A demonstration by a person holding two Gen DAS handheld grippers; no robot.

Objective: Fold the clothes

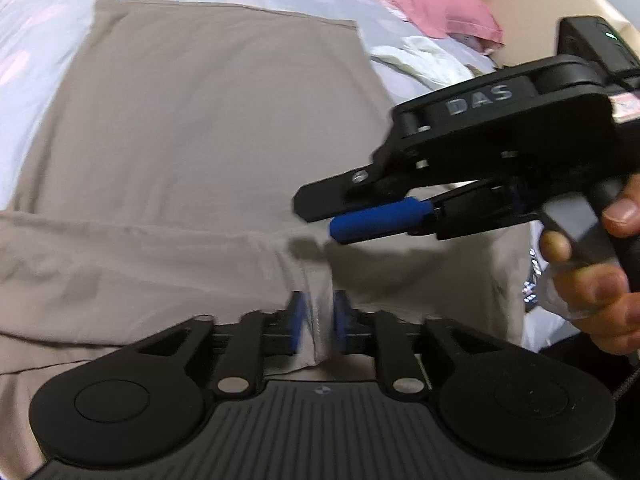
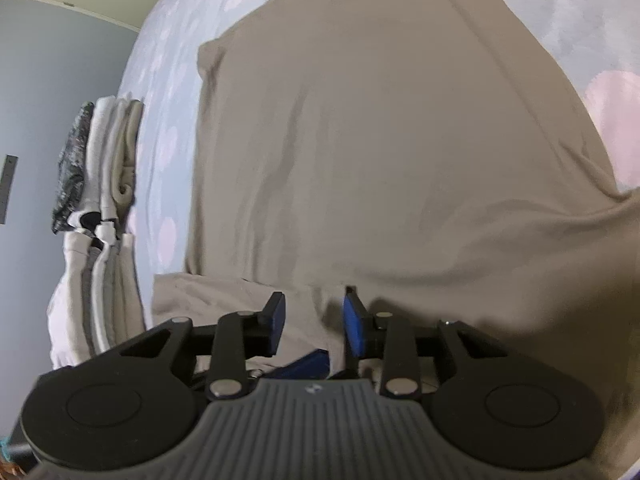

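The garment (image 2: 380, 140) lies spread on the bed (image 2: 168, 80); folded clothes (image 2: 104, 184) sit stacked to its left.

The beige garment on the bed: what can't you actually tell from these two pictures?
- Beige garment: near end hidden under the gripper bodies in both views.
- Left gripper: pads motion-blurred; grip on the fabric fold between them unclear.
- Stack of folded clothes, right wrist view: too small to identify items.

The left wrist view looks steeply down along its blue-padded fingers (image 1: 298, 326), close above the beige fabric garment (image 1: 192, 128). The right wrist view looks down likewise, close above the same garment (image 2: 400, 140). Both share it and the pale dotted bedsheet (image 2: 160, 92).
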